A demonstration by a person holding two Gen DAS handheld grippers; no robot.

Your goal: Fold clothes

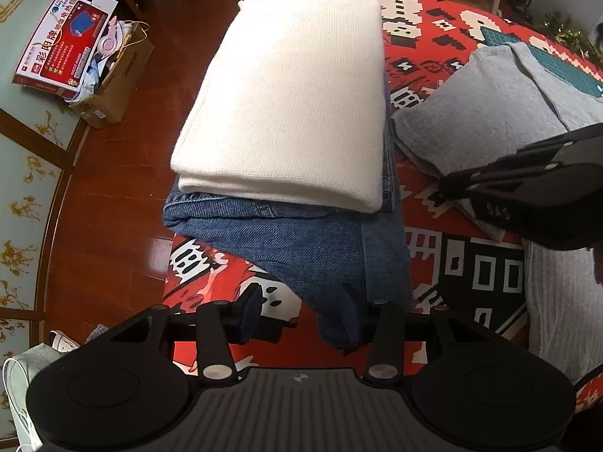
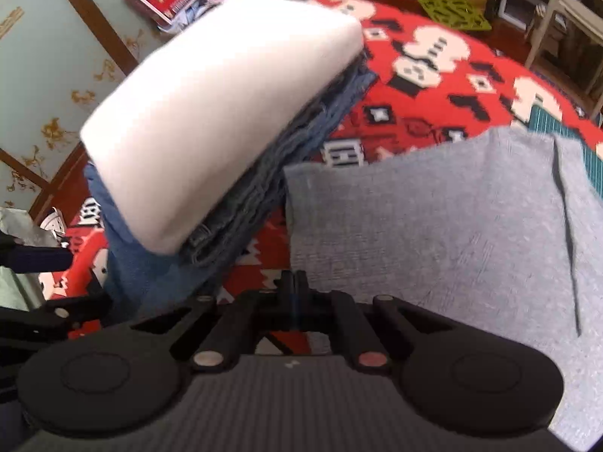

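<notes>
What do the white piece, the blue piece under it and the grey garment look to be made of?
White piece: likely a soft matte knit, judging by its fine ribbing. Blue piece: denim, with twill weave and stitched seams. Grey garment: probably heathered cotton jersey, thin and matte.

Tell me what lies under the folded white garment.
Folded blue jeans lie under the white garment, sticking out at the near edge. Whether anything lies between or beneath them on the red patterned cover is hidden.
</notes>
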